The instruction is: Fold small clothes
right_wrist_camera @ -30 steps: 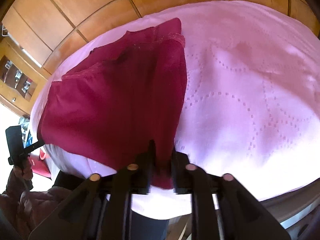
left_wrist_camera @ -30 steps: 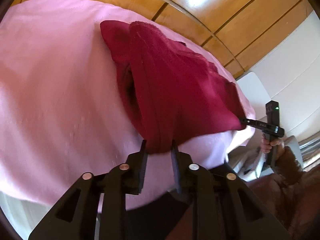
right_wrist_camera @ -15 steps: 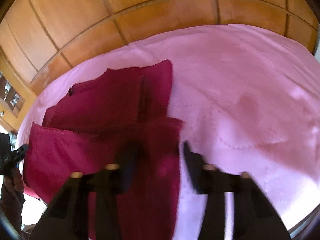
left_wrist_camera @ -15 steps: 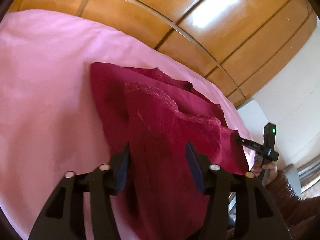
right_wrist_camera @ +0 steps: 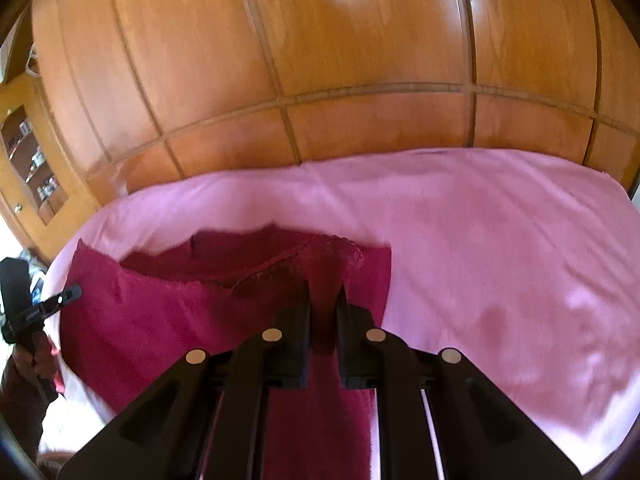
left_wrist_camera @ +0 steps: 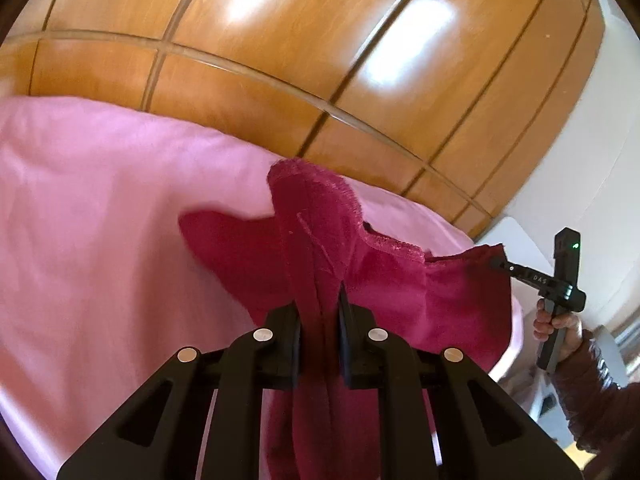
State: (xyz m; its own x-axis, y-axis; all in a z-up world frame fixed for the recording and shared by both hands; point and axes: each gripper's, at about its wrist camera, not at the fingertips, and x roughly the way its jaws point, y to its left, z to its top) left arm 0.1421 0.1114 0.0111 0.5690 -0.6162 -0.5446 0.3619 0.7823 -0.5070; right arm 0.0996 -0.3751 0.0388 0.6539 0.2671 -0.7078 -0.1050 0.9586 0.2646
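A dark red garment (left_wrist_camera: 384, 288) lies partly on the pink bed cover (left_wrist_camera: 100, 220) and partly lifted. My left gripper (left_wrist_camera: 319, 300) is shut on a bunched fold of it, which stands up ahead of the fingers. My right gripper (right_wrist_camera: 324, 292) is shut on another edge of the same garment (right_wrist_camera: 180, 320), which is held low over the cover (right_wrist_camera: 500, 260). In the left wrist view the right gripper (left_wrist_camera: 500, 262) shows at the garment's right corner. In the right wrist view the left gripper (right_wrist_camera: 74, 292) shows at its left corner.
A wooden panelled wall (right_wrist_camera: 320, 60) runs behind the bed. A wooden cabinet with shelves (right_wrist_camera: 28, 160) stands at the left in the right wrist view. A white wall (left_wrist_camera: 592, 140) and white furniture (left_wrist_camera: 516, 236) are beside the bed on the right in the left wrist view.
Both grippers have swung forward over the bed with the garment, folding its near edge toward the far edge. Half a second ago both jaws looked apart; now both are closed on cloth.
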